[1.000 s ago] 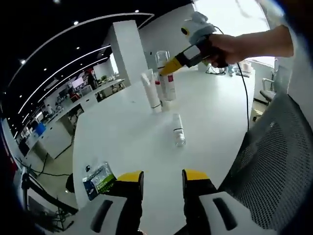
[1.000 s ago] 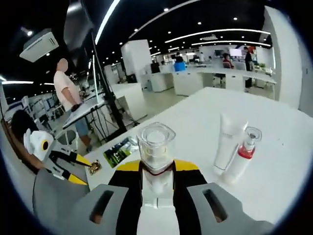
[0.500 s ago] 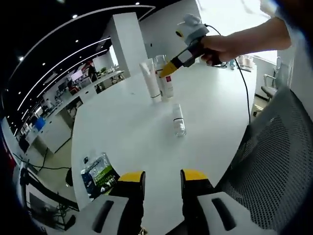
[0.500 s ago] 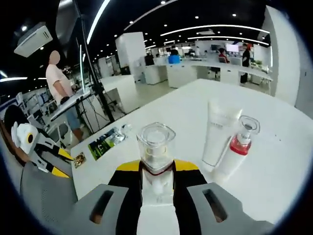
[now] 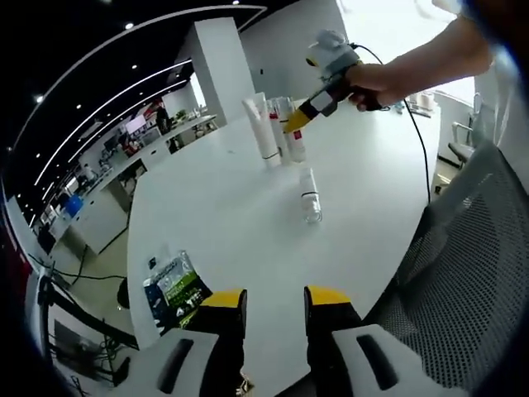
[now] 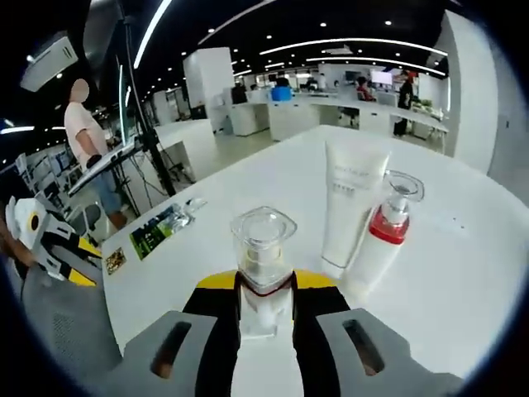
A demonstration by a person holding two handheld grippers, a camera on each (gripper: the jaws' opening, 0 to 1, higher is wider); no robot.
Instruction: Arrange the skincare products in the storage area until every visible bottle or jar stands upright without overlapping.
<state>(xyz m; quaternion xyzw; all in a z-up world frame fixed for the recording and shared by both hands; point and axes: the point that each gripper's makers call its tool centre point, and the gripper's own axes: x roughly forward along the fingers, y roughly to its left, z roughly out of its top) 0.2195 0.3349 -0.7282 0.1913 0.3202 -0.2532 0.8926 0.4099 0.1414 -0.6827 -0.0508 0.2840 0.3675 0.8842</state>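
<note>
While your right gripper [image 6: 264, 302] stays clamped on the clear-capped bottle [image 6: 263, 265], that bottle has closed in on the standing pair: in the right gripper view the white tube [image 6: 351, 203] and the red-collared pump bottle [image 6: 380, 244] sit nearer and larger than a second ago, just beside and beyond your load. The left gripper view agrees, with the held bottle now right up against the tube and the pump bottle, which touch or nearly touch each other. Whether its base has met the white table [image 6: 463, 273] you cannot tell from here. That puts you close to setting it down upright; leave a gap so nothing overlaps.

One small clear bottle [image 5: 310, 195] lies on its side, apart from the group, nearer you on the table. It looks like the next job. Your left gripper [image 5: 275, 299] hangs open with nothing in it over the near edge, beside a green sachet [image 5: 173, 289].
</note>
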